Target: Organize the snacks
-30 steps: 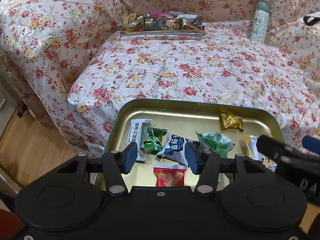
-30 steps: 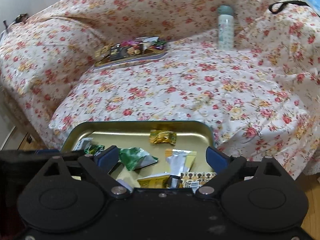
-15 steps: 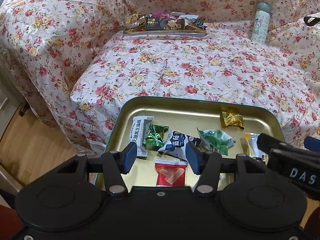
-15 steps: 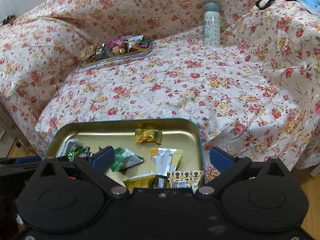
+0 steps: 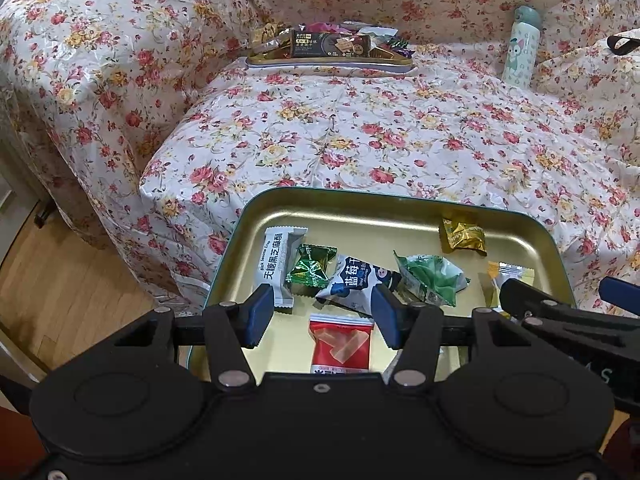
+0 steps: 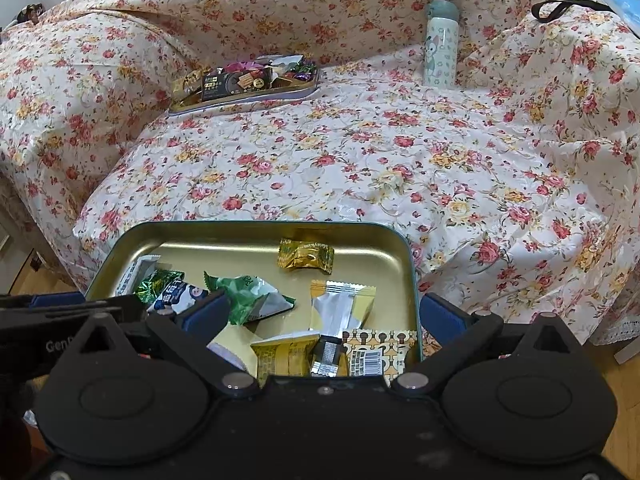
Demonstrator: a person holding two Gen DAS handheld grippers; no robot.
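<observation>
both claws spread, pinching nothing: left claw (image 5: 322, 312) and right claw (image 6: 324, 314) hover over the near gold tin tray (image 5: 360, 208) by the sofa's (image 5: 360, 140) front edge. step unclear, could be sorting or done. near tray holds loose snacks: red packet (image 5: 340, 344), green candy (image 5: 312, 270), gold candy (image 6: 306, 256). far tray (image 6: 244, 98) on the sofa is piled with wrapped snacks, flask (image 6: 440, 46) well apart

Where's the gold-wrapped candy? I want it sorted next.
In both views the gold-wrapped candy lies alone near the far rim of the near tin tray, right of centre, beyond the green packet.
</observation>
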